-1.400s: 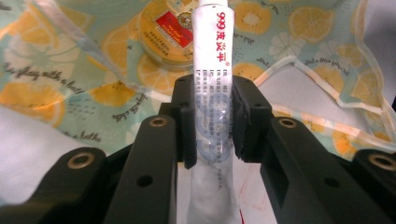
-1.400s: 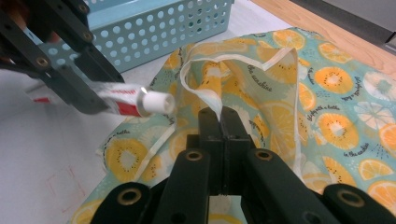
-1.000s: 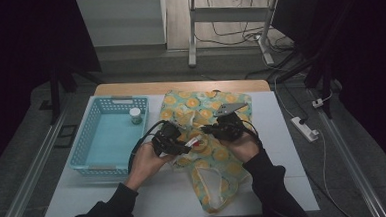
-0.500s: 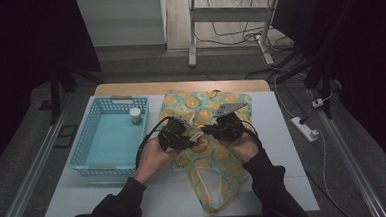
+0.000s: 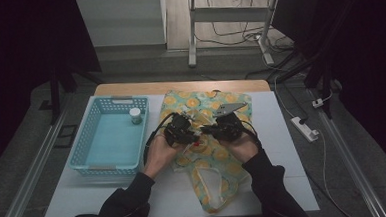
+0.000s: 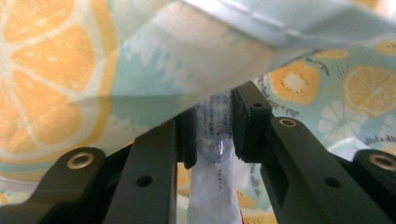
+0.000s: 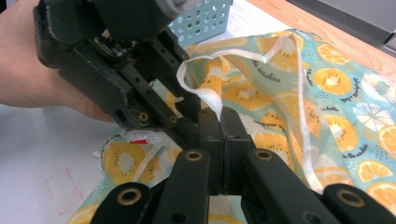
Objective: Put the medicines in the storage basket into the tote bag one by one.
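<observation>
A bag [image 5: 223, 152] printed with orange and lemon slices lies on the white table. My right gripper [image 7: 223, 116] is shut on the bag's white-trimmed edge [image 7: 205, 98] and holds it lifted. My left gripper [image 6: 212, 135] is shut on a white plastic packet [image 6: 212, 186] with small print, and the raised bag fabric [image 6: 93, 70] drapes just above its jaws. In the high view the left gripper [image 5: 190, 135] and right gripper [image 5: 207, 130] meet tip to tip over the bag's middle. The right gripper view has the left gripper [image 7: 116, 70] close ahead, the packet [image 7: 144, 136] beneath it.
A light blue plastic basket [image 5: 90, 139] stands left of the bag, with a small white bottle [image 5: 136, 115] in its far right corner. A power strip [image 5: 303, 128] lies off the table's right edge. The table's wooden far edge [image 5: 180, 86] runs behind the bag.
My left gripper has moved right with the packet, closing up to the right gripper at the lifted bag edge. The right gripper has stayed put.
</observation>
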`<control>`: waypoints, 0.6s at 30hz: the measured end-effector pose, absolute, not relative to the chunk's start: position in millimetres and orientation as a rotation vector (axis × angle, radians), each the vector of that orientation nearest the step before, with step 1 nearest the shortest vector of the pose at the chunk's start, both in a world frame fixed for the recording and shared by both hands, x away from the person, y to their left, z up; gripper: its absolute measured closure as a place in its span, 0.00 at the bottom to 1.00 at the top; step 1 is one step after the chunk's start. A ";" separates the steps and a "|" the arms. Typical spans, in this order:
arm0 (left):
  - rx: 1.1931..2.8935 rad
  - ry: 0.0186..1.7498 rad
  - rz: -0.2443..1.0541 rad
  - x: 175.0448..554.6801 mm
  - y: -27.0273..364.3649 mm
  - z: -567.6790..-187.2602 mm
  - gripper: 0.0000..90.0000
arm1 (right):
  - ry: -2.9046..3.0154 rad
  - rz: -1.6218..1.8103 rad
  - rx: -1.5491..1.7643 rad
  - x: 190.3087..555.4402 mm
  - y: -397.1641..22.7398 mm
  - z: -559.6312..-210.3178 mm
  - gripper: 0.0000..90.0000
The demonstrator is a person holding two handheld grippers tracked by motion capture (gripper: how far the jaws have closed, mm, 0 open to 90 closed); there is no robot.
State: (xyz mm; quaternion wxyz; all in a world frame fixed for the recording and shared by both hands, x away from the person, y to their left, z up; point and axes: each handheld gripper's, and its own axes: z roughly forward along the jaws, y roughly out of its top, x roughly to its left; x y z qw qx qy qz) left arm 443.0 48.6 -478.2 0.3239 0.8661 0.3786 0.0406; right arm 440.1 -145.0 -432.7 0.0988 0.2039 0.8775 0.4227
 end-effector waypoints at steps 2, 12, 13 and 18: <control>2.269 0.996 0.115 445.4 47.1 -479.2 0.80 | 2.595 1.249 0.606 440.3 -144.9 -433.0 1.00; 2.228 1.020 0.128 456.1 44.8 -487.2 0.80 | 2.591 1.248 0.606 441.0 -144.7 -433.7 1.00; 2.225 1.024 0.127 457.2 44.3 -487.8 0.80 | 2.592 1.247 0.607 441.1 -144.6 -433.9 1.00; 2.216 1.034 0.136 461.8 40.9 -489.8 0.80 | 2.593 1.240 0.610 441.3 -144.1 -435.0 1.00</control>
